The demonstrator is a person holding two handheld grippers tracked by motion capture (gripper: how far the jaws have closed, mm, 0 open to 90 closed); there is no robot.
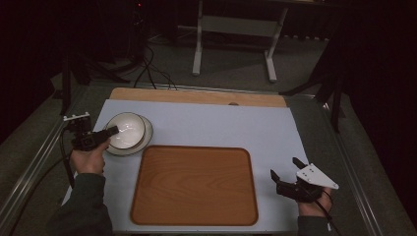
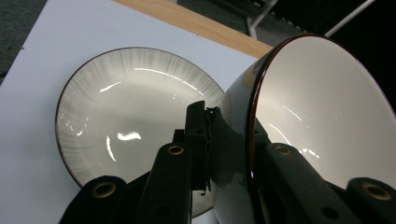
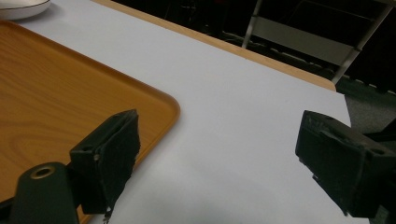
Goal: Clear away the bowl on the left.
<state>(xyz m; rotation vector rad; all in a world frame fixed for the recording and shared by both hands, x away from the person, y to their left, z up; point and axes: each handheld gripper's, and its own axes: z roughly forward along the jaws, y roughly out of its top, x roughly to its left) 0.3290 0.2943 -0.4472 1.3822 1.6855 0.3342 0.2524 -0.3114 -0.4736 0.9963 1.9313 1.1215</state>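
We see a table under a pale grey mat point(image 1: 216, 123), with a rounded wooden tray point(image 1: 194, 184) lying empty near the middle. At the far left, our left gripper point(image 1: 110, 131) has its jaws clamped on the rim of a white ceramic bowl with a dark brown edge point(image 2: 322, 107), one jaw inside and one outside. In the left gripper view the bowl is tipped on its side and seems lifted just clear of the white streaked plate point(image 2: 135, 116) beneath it. The bowl and plate both look empty.

Our right gripper point(image 1: 287, 173) rests at the near right of the mat, just beside the tray's right edge, its jaws spread wide with nothing between them.

We judge the work barely begun: the bowl is gripped and raised. Nothing has reached the tray yet, and the plate remains untouched.
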